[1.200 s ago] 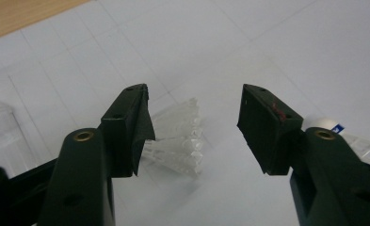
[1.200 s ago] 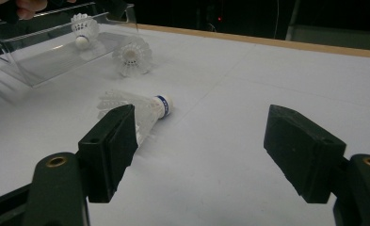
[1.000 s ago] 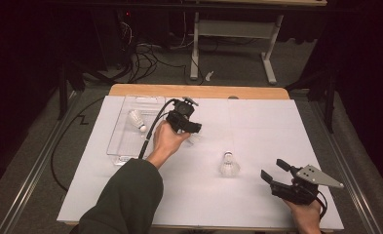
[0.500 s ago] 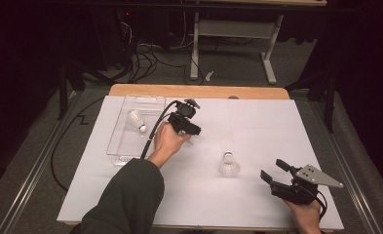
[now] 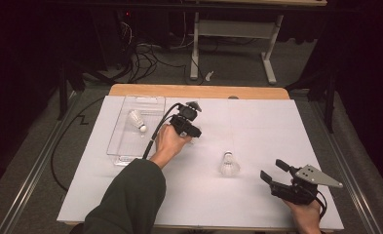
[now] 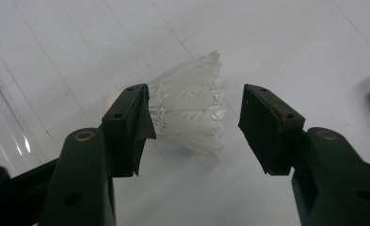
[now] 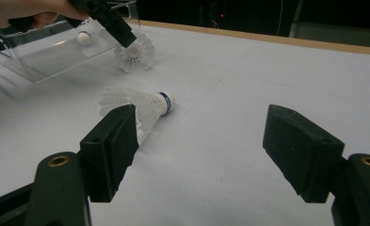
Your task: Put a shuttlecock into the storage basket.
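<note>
A white feather shuttlecock (image 6: 192, 110) lies on its side between the jaws of my left gripper (image 6: 194, 110). Its feathers brush the left pad (image 6: 142, 117), while the right pad stands clear of them, so the gripper is open. In the high view the left gripper (image 5: 194, 132) points down at the table just right of a clear tray (image 5: 118, 146). A second shuttlecock (image 5: 229, 165) lies mid-table; its blue-banded cork (image 7: 166, 101) faces right. My right gripper (image 5: 273, 170) rests open near the front right, a short way behind that shuttlecock (image 7: 140, 103).
The clear tray holds another shuttlecock (image 5: 137, 119). A white sheet (image 5: 262, 122) covers the table, with the wooden edge (image 5: 199, 91) at the far side. The left gripper's black cable (image 5: 155, 134) runs over the tray's right rim. Desk legs and cables stand on the floor beyond.
</note>
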`<state>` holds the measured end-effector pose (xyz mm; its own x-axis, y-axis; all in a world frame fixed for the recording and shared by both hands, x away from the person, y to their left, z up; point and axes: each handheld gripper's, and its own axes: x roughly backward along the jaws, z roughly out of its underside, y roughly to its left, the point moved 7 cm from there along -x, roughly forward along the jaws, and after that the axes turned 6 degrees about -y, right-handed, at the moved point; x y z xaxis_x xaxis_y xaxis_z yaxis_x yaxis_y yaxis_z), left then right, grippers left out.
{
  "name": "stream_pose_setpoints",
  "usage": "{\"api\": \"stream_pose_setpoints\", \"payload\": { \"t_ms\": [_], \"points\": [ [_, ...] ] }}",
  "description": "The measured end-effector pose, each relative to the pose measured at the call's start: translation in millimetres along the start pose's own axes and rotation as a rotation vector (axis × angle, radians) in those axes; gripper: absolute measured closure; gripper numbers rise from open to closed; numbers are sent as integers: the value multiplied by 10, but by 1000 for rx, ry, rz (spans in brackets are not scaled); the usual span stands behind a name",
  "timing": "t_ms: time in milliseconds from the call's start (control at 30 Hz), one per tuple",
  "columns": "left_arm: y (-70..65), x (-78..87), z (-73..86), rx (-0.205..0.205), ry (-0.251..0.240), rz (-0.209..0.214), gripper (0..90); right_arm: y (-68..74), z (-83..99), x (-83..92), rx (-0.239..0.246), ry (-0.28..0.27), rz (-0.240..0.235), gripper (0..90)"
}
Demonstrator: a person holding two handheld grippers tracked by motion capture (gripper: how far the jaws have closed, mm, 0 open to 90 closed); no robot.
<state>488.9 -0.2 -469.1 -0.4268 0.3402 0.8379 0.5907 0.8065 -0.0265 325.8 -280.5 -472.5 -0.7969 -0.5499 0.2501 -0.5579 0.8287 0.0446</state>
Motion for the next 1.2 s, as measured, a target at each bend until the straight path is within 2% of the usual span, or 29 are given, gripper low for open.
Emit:
{"api": "stream_pose_setpoints", "payload": {
  "t_ms": [500,733,933,1200],
  "points": [
    [25,-89,65,13,39,6,501,3,-1,-1,1,-1,-4,273],
    [50,-83,107,27,33,19,579,4,-2,0,-1,-2,-6,272],
    [40,-43,101,22,17,29,664,5,-2,-2,0,-1,-6,272],
    [33,-22,124,13,25,55,799,5,-2,-1,-1,-2,-7,273]
  ]
}}
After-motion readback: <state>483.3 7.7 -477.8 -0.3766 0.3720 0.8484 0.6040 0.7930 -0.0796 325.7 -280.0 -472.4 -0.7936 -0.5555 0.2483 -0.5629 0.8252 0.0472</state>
